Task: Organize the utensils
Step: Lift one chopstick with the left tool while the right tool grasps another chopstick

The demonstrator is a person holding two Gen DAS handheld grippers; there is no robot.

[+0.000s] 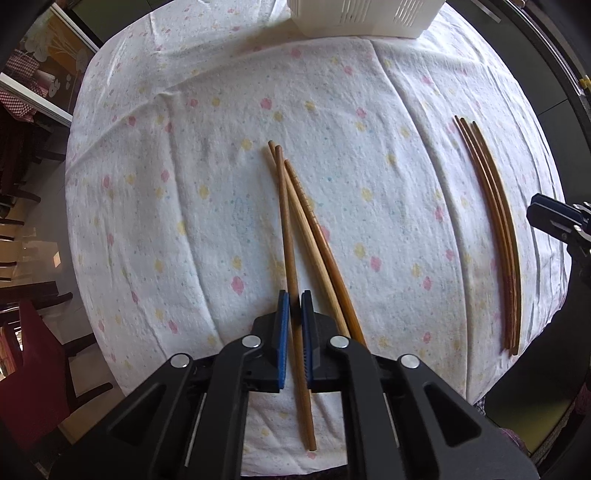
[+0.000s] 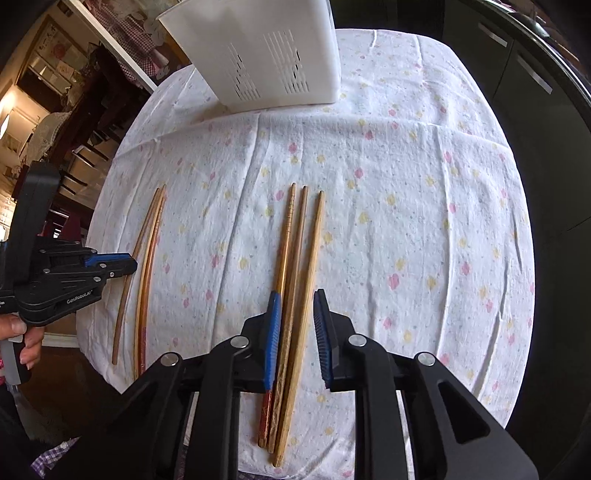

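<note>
Two groups of chopsticks are seen on the flowered tablecloth (image 1: 207,155) in the left wrist view: the left bundle (image 1: 295,229) under the camera, the right bundle (image 1: 495,236) off to the side. The left gripper (image 1: 294,299) is clenched on one darker chopstick (image 1: 286,221), whose long axis runs straight ahead from the jaws toward the white caddy (image 1: 354,18) at the far edge.

In the right wrist view, the right gripper (image 2: 297,299) is lowered over the right bundle, which lies lengthwise between the pads. A gap appears beside the far pad, so a grip is probably not yet made. The caddy is found ahead and slightly left, about equally near to both hands.
</note>
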